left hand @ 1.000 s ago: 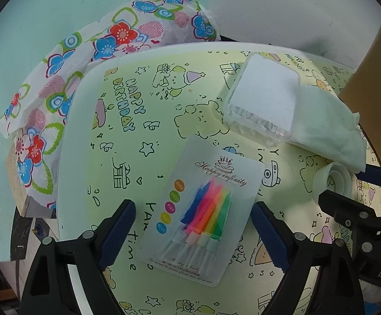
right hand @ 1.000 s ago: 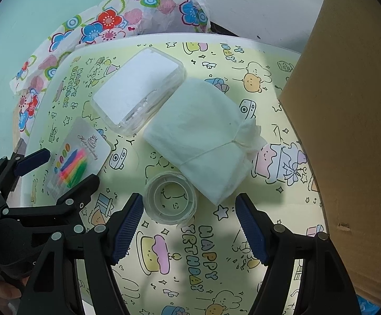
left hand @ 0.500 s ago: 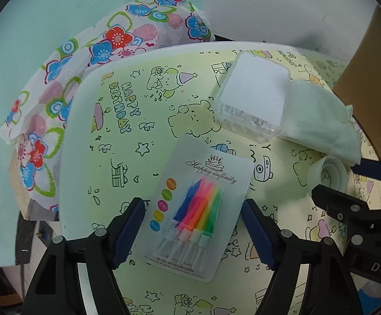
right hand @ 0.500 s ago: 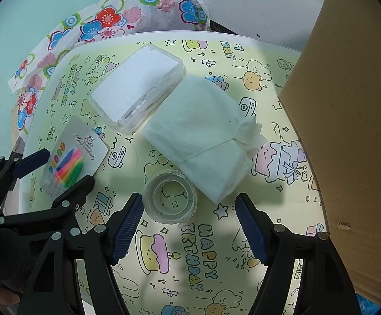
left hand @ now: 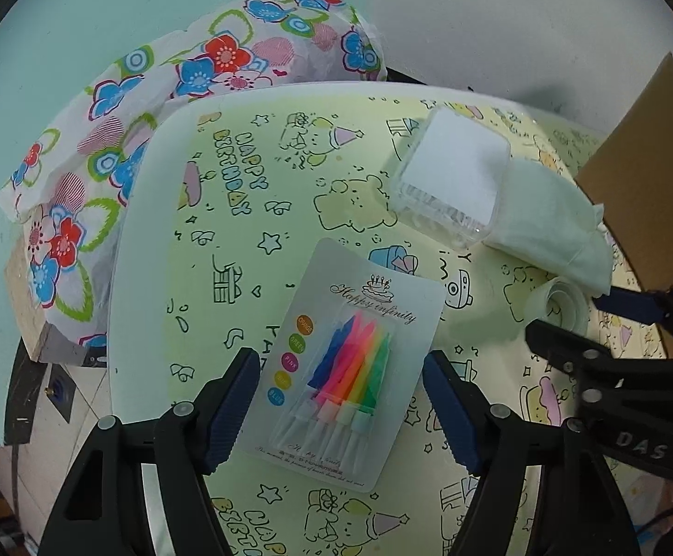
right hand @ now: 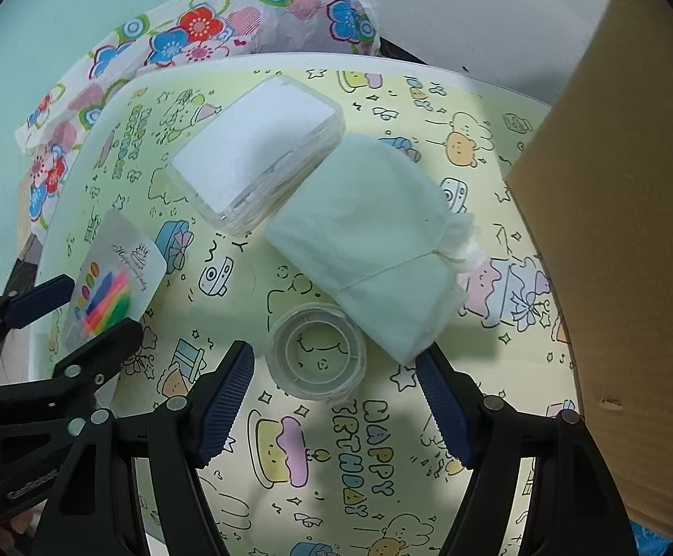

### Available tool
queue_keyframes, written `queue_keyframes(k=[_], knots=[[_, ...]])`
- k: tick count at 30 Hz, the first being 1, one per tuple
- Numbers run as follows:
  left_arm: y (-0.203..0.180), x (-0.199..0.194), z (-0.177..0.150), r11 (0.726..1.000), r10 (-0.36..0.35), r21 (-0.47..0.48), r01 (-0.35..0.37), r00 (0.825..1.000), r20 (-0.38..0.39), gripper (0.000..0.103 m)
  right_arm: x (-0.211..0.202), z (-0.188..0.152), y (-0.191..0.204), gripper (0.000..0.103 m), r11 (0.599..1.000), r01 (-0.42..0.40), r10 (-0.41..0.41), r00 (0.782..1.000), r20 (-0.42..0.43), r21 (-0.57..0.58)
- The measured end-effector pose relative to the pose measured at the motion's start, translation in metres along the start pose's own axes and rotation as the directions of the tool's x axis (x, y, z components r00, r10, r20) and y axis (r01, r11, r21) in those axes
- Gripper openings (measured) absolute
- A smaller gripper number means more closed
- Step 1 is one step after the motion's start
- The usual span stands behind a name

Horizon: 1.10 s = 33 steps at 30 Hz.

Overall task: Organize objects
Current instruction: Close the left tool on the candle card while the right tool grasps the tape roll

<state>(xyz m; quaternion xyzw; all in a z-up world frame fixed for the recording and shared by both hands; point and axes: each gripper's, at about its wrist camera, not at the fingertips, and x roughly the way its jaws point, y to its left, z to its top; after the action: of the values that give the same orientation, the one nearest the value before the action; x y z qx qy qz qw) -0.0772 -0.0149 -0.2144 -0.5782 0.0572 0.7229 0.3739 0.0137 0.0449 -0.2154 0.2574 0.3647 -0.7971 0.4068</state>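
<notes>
Bright, even light, soft shadows, sharp centre, fisheye bending and dark corners.

The left gripper is narrower than a second ago, its blue pads now close beside the candle card, which sits farther between them.

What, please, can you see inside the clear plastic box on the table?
The clear plastic box shows a white sheet filling its top; whatever lies beneath that sheet is covered and cannot be made out.
</notes>
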Motion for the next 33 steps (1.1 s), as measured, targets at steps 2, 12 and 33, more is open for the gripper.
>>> queue_keyframes(k=[2,12,33], knots=[[0.002,-0.001,-0.001,1.000,-0.018,-0.011,0.018,1.000,-0.002,0.074,0.001,0.000,0.003,0.076,1.000,0.013,-0.013,1.000,0.004,-0.016],[0.004,0.003,-0.004,0.999,-0.025,-0.044,0.025,1.000,-0.007,0.074,0.003,0.002,0.002,0.058,0.999,0.038,-0.037,0.999,0.029,-0.019],[-0.019,-0.024,-0.014,0.997,-0.039,-0.061,0.041,0.999,0.037,0.074,-0.040,-0.025,-0.003,0.044,0.997,-0.032,0.037,0.996,0.076,-0.068]])
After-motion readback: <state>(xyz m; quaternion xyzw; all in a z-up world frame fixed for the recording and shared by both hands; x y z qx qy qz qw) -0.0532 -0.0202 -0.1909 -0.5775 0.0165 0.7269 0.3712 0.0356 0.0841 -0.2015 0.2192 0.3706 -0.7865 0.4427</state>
